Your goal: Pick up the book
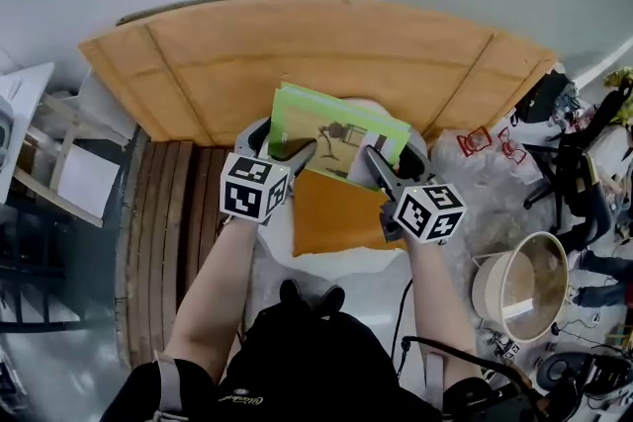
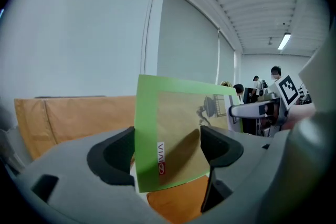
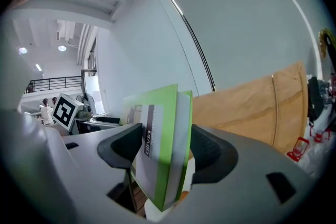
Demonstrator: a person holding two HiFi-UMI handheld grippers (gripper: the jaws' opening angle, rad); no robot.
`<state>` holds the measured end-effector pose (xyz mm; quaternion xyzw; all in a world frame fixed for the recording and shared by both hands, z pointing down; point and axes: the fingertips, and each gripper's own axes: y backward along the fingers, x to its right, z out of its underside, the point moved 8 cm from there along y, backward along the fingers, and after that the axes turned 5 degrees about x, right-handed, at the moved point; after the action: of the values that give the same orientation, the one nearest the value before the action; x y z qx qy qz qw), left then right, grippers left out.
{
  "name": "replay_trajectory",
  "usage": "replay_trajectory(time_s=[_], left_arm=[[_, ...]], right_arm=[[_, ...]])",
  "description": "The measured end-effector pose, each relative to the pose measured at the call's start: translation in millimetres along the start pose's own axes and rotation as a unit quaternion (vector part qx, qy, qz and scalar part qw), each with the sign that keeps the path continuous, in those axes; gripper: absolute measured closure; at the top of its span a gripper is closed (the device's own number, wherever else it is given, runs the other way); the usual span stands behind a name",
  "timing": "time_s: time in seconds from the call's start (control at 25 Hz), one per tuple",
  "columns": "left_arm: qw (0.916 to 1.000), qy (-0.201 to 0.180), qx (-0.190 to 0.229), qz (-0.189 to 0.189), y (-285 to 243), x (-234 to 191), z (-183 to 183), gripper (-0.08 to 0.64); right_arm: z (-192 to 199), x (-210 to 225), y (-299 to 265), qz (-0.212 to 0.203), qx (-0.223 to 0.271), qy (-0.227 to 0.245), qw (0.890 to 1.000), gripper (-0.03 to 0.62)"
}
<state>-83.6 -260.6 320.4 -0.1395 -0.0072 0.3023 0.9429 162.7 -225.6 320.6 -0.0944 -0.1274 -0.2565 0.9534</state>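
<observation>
One book [image 1: 341, 128] is held up in the air over an orange pad [image 1: 336, 212], between the two claws; it is thin and rectangular, with a smooth cover that has a bright green border round a tan picture, and pale page edges show in the right gripper view [image 3: 163, 139]. The right claw [image 1: 396, 163] is clamped across the book's thickness near its lower right corner, one dark moulded pad on each cover [image 3: 165, 152]; the left claw [image 1: 280, 145] stands wide at the lower left corner, with the cover facing its camera [image 2: 173, 128], and both pads appear to bear on the book's edges [image 2: 168, 147]. Each claw is of grey moulded plastic and carries one white cube printed with black square markers, two cubes in all [image 1: 254, 188] [image 1: 430, 211].

The single orange pad is flat, matt and roughly square, and lies on something white and rounded; beyond it runs one curved worktop [image 1: 297, 54] of pale plywood in jointed panels. Dark wooden slats [image 1: 163, 212] lie to the left; one round cream shade [image 1: 519, 287] sits among cables and clutter to the right. The walls are plain pale grey; the ceiling is ribbed, with strip lights.
</observation>
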Motion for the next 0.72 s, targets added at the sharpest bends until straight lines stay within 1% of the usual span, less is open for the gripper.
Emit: replay_trajectory(time_s=[0.16,0.28,0.56,0.72], left_arm=[[0.9984,-0.019,0.053,-0.004,20,18,-53,0.163],[0.9955,-0.035,0.088,-0.002,38,29,-82,0.163],[0.9869,-0.072,0.145,0.0,82,45,-119,0.164],[0.9824,-0.087,0.165,-0.003,98,52,-130,0.164]], right_arm=[[-54,-16,22,-0.008,0.051,0.04,0.998,0.311],[-82,-32,39,-0.011,0.083,0.066,0.994,0.311],[-115,-66,68,-0.018,0.132,0.098,0.986,0.311],[-126,-79,79,-0.021,0.152,0.111,0.982,0.311]])
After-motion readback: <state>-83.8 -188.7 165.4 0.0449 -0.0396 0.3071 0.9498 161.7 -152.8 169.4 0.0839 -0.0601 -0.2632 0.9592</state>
